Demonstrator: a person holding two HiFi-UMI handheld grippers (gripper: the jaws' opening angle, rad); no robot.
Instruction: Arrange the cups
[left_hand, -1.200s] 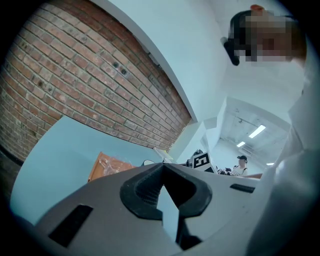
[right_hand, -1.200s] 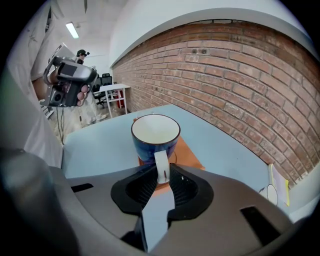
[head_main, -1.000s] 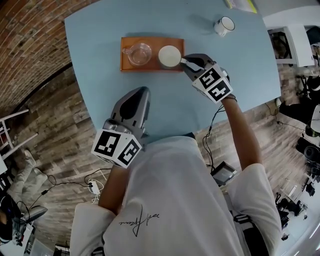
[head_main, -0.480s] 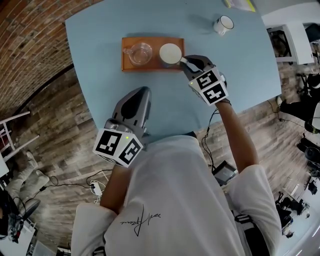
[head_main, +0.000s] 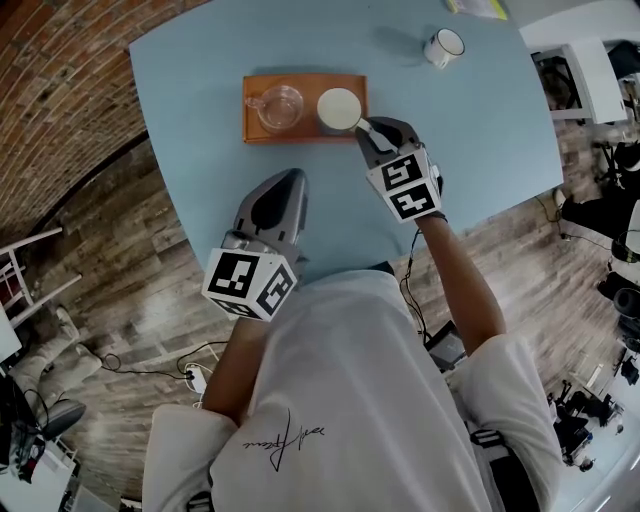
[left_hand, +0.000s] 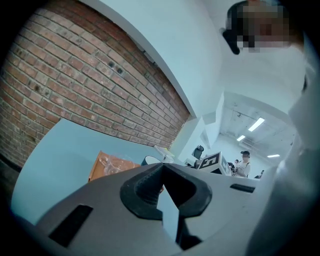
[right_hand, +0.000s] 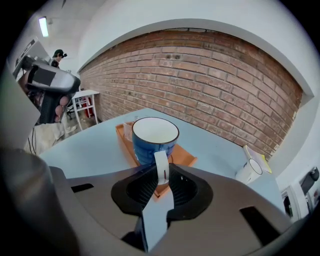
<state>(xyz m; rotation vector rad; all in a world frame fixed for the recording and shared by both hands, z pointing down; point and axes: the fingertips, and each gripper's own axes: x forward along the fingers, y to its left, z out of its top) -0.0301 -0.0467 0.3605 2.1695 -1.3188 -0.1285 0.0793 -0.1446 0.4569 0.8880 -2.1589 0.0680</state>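
Observation:
A blue cup with a white inside stands at the right end of an orange tray on the pale blue table. My right gripper is shut on its white handle, which shows pinched between the jaws in the right gripper view, the cup upright just beyond them. A clear glass cup sits at the tray's left. A white mug stands alone at the far right. My left gripper hovers near the table's front edge, shut and empty, its jaws together.
A yellowish pad lies at the table's far edge beyond the white mug. Brick wall and wooden floor lie left of the table. White furniture and cables stand on the right. Another person is in the background.
My right gripper has rolled and its marker cube has swung left, still on the cup's handle. The left gripper has edged slightly right. The blue cup stays at the tray's right end.

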